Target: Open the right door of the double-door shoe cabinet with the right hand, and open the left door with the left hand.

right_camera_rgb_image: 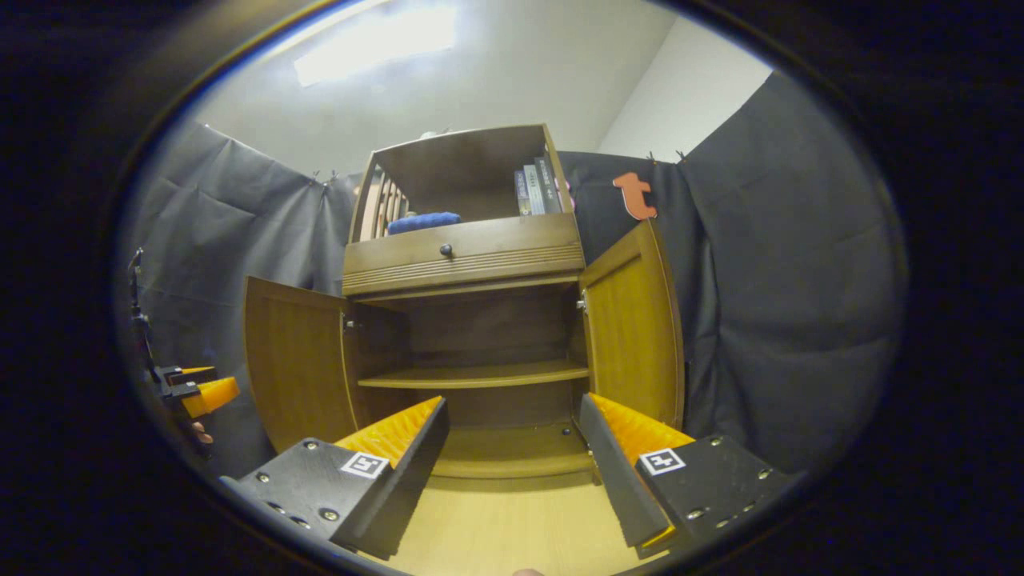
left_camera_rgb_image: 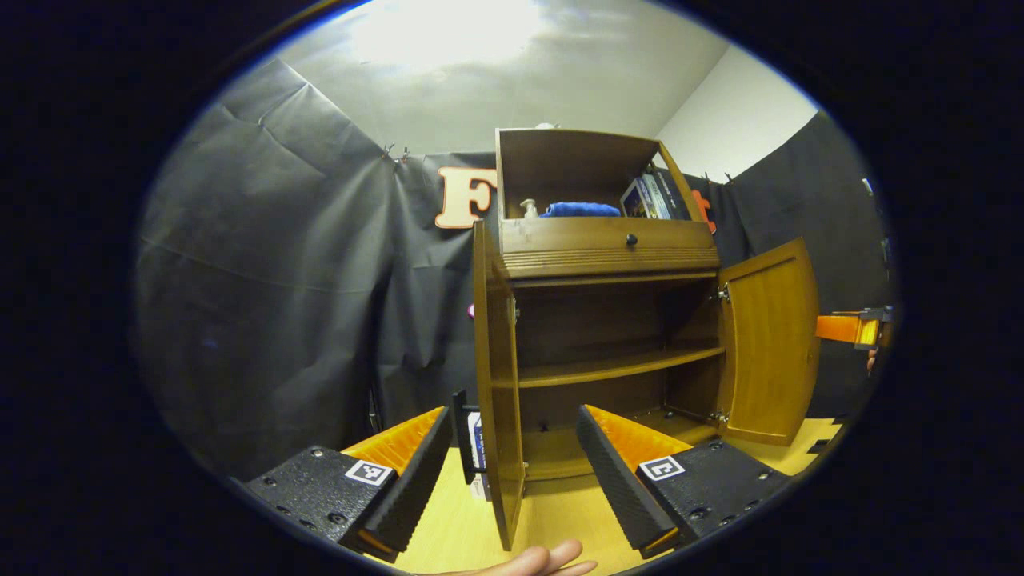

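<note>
Across the booth, the brown wooden double-door shoe cabinet [right_camera_rgb_image: 472,320] has its left door [left_camera_rgb_image: 498,384] and right door [right_camera_rgb_image: 636,328] swung open. Left gripper [left_camera_rgb_image: 512,464] and right gripper [right_camera_rgb_image: 512,456] both spread, holding nothing. Looks basically done; just back off, I'd say.

Black cloth walls [left_camera_rgb_image: 264,280], white ceiling [right_camera_rgb_image: 480,88], wooden floor [right_camera_rgb_image: 496,528].

Left tool [left_camera_rgb_image: 512,448], right tool [right_camera_rgb_image: 512,444]: black screwed housings, square coded markers, ribbed fingers.

One brown wooden shoe cabinet [right_camera_rgb_image: 468,264], two open wooden doors [right_camera_rgb_image: 298,372] [right_camera_rgb_image: 636,324], one knobbed wooden drawer [right_camera_rgb_image: 460,252], one folded blue cloth [right_camera_rgb_image: 422,222].
</note>
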Motion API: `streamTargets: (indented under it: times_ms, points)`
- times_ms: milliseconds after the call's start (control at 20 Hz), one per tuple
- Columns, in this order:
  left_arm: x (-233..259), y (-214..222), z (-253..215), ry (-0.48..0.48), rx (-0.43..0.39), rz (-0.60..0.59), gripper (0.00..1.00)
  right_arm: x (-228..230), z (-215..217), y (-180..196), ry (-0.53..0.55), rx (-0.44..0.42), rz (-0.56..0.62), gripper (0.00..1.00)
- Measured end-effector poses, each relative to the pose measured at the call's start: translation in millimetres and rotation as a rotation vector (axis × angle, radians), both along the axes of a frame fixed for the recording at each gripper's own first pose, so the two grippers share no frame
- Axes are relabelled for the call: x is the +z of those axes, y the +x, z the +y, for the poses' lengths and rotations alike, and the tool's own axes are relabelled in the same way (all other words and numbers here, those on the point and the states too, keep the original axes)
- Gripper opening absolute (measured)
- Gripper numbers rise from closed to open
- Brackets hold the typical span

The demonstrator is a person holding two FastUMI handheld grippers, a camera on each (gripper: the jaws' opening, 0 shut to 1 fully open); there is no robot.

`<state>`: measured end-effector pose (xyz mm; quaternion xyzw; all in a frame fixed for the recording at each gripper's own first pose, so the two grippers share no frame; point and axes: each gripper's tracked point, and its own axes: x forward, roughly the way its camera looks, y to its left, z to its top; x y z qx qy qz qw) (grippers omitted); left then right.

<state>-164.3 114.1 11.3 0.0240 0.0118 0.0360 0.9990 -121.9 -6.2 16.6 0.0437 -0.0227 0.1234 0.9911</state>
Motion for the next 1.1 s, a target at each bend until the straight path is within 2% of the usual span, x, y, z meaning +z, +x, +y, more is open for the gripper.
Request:
streamTargets:
  times_ms: [100, 500, 850, 1100]
  points:
    - [12.7, -3.6, -11.0, -0.003, 0.009, -0.021, 0.99, 7.1, -3.2, -0.1, -0.006, -0.006, -0.01, 0.98]
    - [67.1, 8.8, -76.2, -0.044, -0.058, -0.118, 0.99, 29.9, 1.3, 14.4, -0.026, -0.002, -0.033, 0.98]
    - [60.8, 53.8, -130.7, -0.029, -0.115, -0.112, 0.99, 42.0, -7.0, 44.2, 0.004, -0.038, -0.038, 0.98]
    - [19.6, 95.8, -168.2, -0.04, -0.126, -0.025, 0.99, 26.7, -16.4, 72.5, -0.005, -0.066, -0.004, 0.98]
